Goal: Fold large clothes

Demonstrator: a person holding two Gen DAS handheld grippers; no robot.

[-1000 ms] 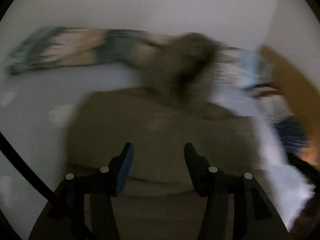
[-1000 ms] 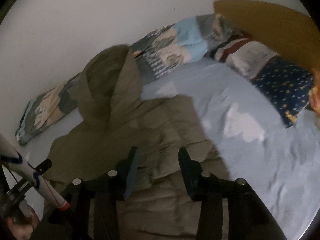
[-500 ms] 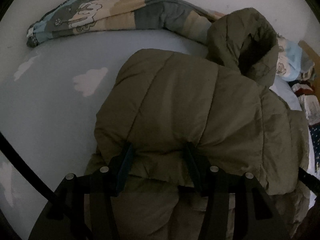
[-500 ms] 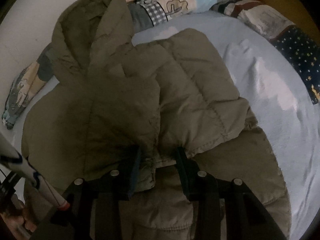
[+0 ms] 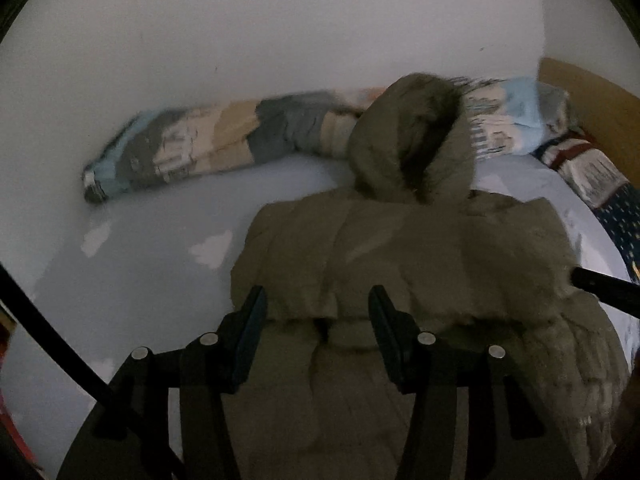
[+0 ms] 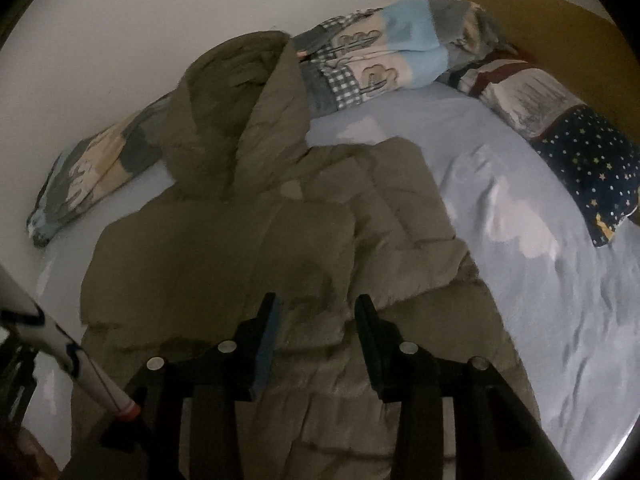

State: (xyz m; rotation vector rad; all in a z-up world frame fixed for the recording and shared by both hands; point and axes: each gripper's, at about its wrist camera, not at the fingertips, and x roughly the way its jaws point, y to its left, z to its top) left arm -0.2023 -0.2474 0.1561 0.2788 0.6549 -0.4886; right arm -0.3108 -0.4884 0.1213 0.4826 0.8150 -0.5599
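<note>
An olive puffer jacket [image 5: 420,264] with a hood [image 5: 412,148] lies flat on the bed, hood toward the wall. Both sleeves are folded in over its body, and their cuffs meet near the middle [image 6: 320,280]. My left gripper [image 5: 318,300] hovers open over the left folded sleeve's edge with nothing held between its fingers. My right gripper [image 6: 317,304] hangs open above the jacket's middle, just short of the right folded sleeve [image 6: 400,216]. A dark part of the right gripper [image 5: 604,290] shows at the left wrist view's right edge.
The bed has a light blue sheet [image 6: 540,280] with white cloud prints. A rolled patchwork blanket [image 5: 208,144] runs along the wall behind the hood. Patterned pillows [image 6: 588,160] lie at the far right by a wooden headboard [image 6: 560,12]. A white sleeve with blue marks [image 6: 60,344] crosses the lower left.
Half a second ago both grippers sat low with their fingers at the folded sleeves' edges. Both have since drawn back and tilted up, still open. The jacket lies as it was.
</note>
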